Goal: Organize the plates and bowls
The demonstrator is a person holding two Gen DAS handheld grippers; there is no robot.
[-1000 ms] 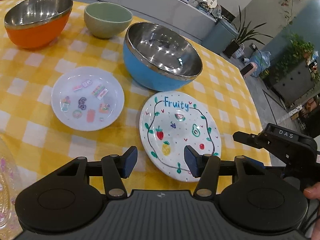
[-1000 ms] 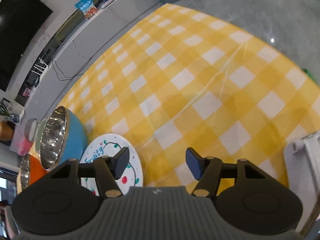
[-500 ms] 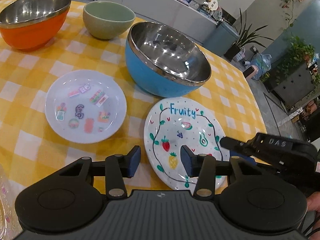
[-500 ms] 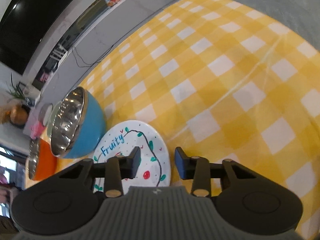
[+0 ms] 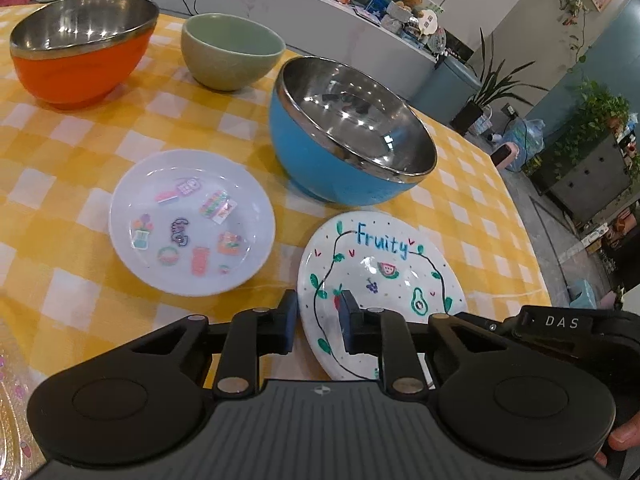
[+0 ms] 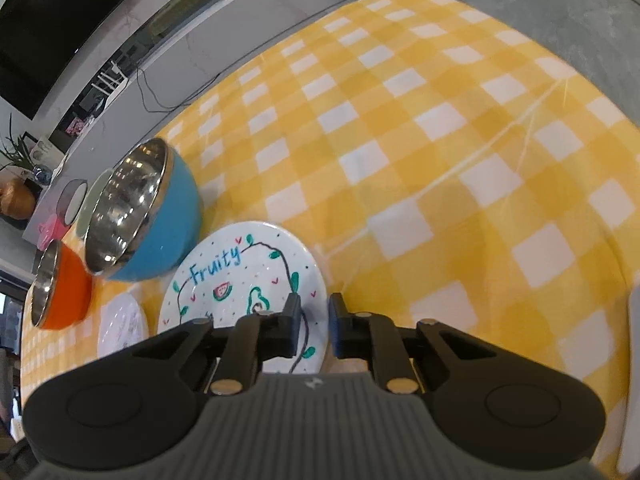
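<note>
The white "Fruity" plate (image 5: 380,276) lies flat on the yellow checked tablecloth (image 6: 440,128), lower centre of both views. My left gripper (image 5: 318,322) straddles its near-left rim, jaws narrowed but not clamped. My right gripper (image 6: 314,326) straddles its right rim the same way. Behind it sits a blue bowl (image 5: 344,136); to the left, a sticker plate (image 5: 192,222), orange bowl (image 5: 80,44) and green bowl (image 5: 230,54).

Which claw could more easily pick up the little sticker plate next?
Probably the left. The left claw hovers close beside the sticker plate, while the right claw is at the far rim of the Fruity plate, which lies in between.
</note>
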